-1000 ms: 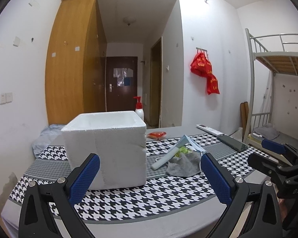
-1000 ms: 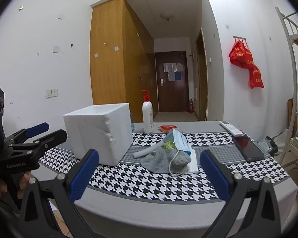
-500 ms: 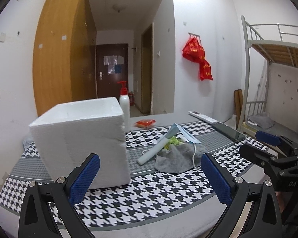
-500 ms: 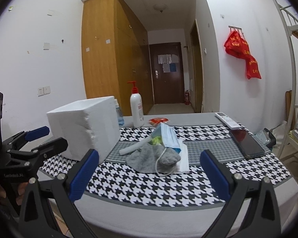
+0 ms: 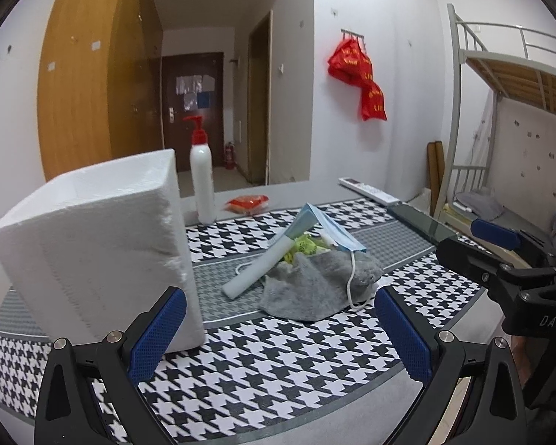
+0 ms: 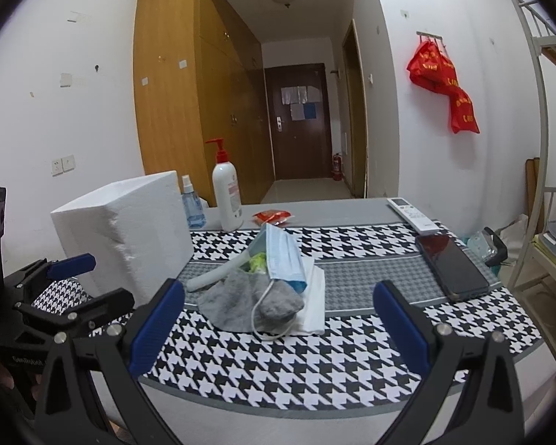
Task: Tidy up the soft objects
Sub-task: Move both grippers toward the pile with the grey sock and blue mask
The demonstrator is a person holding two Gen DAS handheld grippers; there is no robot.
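Observation:
A heap of soft things lies mid-table: a grey cloth (image 5: 315,285) (image 6: 248,296), a blue face mask (image 5: 330,230) (image 6: 281,256), a white tube (image 5: 257,270) (image 6: 218,276), a yellow-green packet (image 5: 302,246) and a white folded cloth (image 6: 313,306). A white foam box (image 5: 92,244) (image 6: 129,233) stands left of the heap. My left gripper (image 5: 278,330) is open and empty at the table's front edge, beside the box. My right gripper (image 6: 278,326) is open and empty, just short of the heap.
A white pump bottle (image 5: 202,181) (image 6: 226,196), a blue spray bottle (image 6: 192,207) and a red packet (image 5: 246,202) (image 6: 272,217) stand behind the heap. A remote (image 6: 413,215) and a phone (image 6: 450,265) lie at the right. The houndstooth tablecloth (image 5: 278,356) covers the table.
Both grippers have moved in toward the table and the heap, which looms larger now. The left view has swung right, so the box sits further left. Nothing was grasped.

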